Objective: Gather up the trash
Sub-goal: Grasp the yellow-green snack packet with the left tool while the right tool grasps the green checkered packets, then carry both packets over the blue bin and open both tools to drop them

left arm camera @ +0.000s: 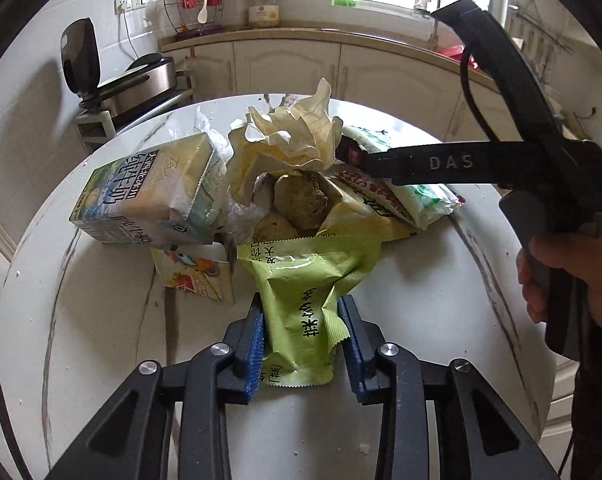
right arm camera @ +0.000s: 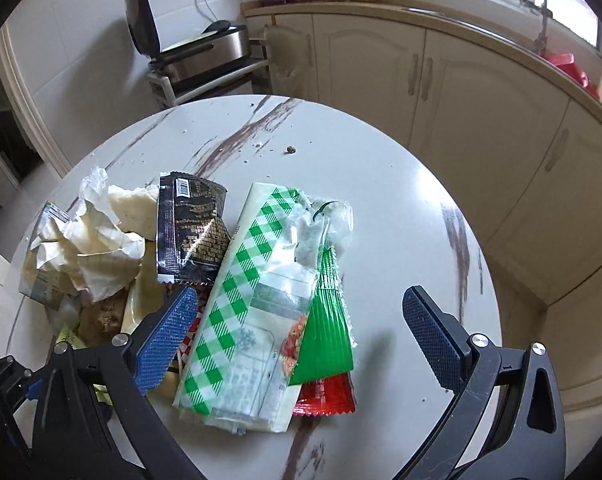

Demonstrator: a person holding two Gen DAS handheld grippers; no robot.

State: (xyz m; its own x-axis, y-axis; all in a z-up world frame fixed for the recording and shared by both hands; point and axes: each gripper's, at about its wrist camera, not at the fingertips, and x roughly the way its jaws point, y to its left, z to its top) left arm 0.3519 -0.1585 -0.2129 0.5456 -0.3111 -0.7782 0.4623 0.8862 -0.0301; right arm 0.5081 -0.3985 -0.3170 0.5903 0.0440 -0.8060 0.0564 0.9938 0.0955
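A heap of trash lies on a round white table. My left gripper is shut on a light green snack wrapper at the near edge of the heap. Behind it are a milk carton, crumpled yellow paper and a brown lump. My right gripper is open above a green-checked plastic bag. Beside the bag lie a black sachet, a green and a red wrapper, and the crumpled paper. The right gripper also shows in the left wrist view.
Cream kitchen cabinets and a countertop curve behind the table. A black appliance on a steel rack stands at the back left. Crumbs dot the far table top.
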